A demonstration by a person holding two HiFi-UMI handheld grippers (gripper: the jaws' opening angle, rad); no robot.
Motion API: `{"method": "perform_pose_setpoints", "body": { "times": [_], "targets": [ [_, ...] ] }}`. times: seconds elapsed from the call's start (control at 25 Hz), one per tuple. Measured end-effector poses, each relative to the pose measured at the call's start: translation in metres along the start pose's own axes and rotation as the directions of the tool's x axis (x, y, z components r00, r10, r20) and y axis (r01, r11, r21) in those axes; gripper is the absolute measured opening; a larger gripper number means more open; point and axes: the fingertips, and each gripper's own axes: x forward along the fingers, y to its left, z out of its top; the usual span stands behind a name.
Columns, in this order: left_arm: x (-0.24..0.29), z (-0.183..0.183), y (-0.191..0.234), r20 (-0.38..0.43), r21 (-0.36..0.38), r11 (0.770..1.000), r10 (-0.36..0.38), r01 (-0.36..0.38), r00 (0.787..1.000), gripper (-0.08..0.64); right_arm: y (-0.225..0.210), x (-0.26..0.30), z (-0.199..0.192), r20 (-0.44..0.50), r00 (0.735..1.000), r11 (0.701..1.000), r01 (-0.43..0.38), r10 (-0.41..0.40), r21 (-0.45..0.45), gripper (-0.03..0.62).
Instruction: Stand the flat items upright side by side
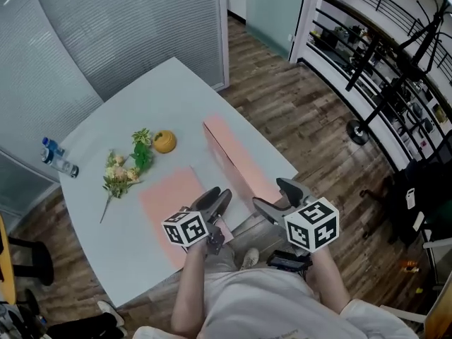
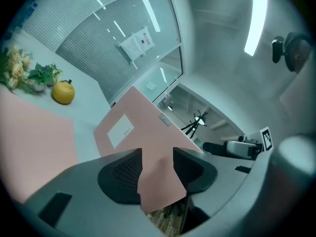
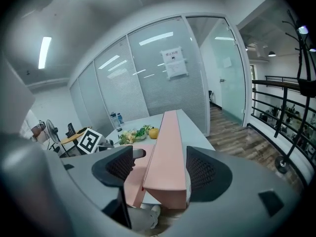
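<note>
Right gripper [image 1: 277, 196] astride the near end of the upright pink box [image 1: 236, 157], jaws spread wide, with a gap showing between one pad and the box wall. The box stands on its long narrow edge on the white table [image 1: 127, 111]: a slim rectangular carton of matt pink card, with a white label [image 2: 121, 130] on its broad face. Left gripper [image 1: 220, 198] just beside it, jaws narrowed onto a pink corner [image 2: 158, 181] of thin card that fills the space between the dimpled black pads; which item this corner belongs to cannot be told. A second pink carton [image 1: 166, 200] lies flat on the table, left of the upright one
</note>
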Motion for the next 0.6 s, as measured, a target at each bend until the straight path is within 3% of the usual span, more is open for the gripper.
{"method": "perform_pose_setpoints", "body": {
  "times": [0.16,0.4,0.6],
  "targets": [
    [0.004,0.017,0.005,0.028,-0.084,0.993,-0.083,0.085,0.996,0.198,-0.006,0.017,0.038,-0.015,1.0,1.0,0.011,-0.011,-0.015,0.334],
    [0.013,0.033,0.024,0.054,-0.146,0.976,-0.157,0.163,0.986,0.198,-0.019,0.073,0.077,-0.088,0.993,0.993,0.067,-0.075,-0.097,0.334],
    [0.026,0.034,0.036,0.043,-0.189,0.959,-0.207,0.212,0.977,0.197,-0.02,0.128,0.086,-0.188,0.981,0.996,0.032,-0.048,-0.089,0.337]
  ]
}}
